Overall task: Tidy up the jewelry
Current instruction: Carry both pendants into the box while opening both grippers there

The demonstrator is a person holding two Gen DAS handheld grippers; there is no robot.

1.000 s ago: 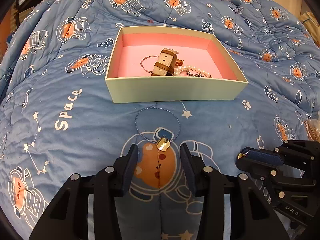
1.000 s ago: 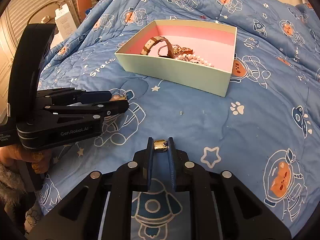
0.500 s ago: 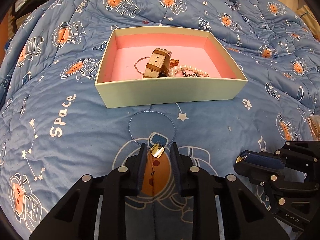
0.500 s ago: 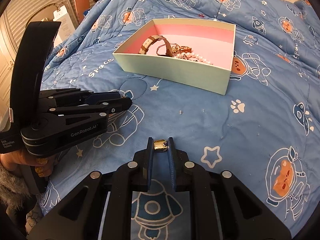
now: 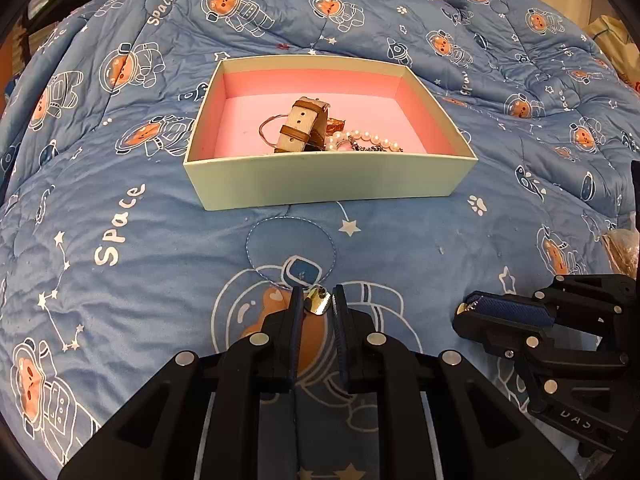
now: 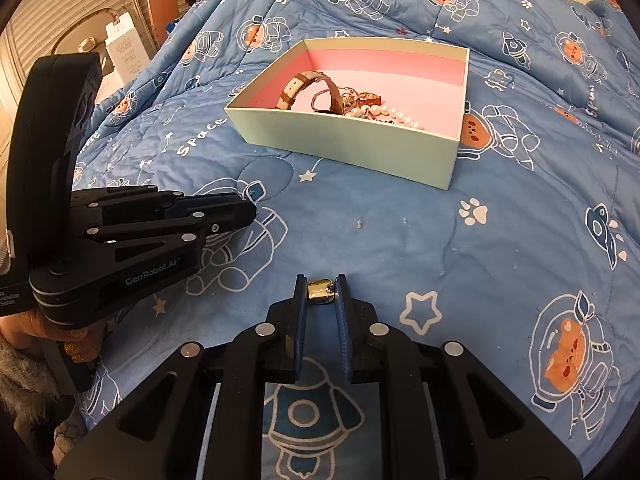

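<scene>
Pink-lined box holds watch, pearls; left hand-held gripper closing round gold piece.

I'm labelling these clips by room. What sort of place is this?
Most likely a bedroom at home: the work surface is a bed covered by a blue astronaut-print quilt, with an open jewelry box on it and slatted doors behind.

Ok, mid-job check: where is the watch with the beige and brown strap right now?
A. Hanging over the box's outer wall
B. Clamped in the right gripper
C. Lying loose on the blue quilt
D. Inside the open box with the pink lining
D: the watch sits on the pink floor of the box, beside the pearl strand.
</scene>
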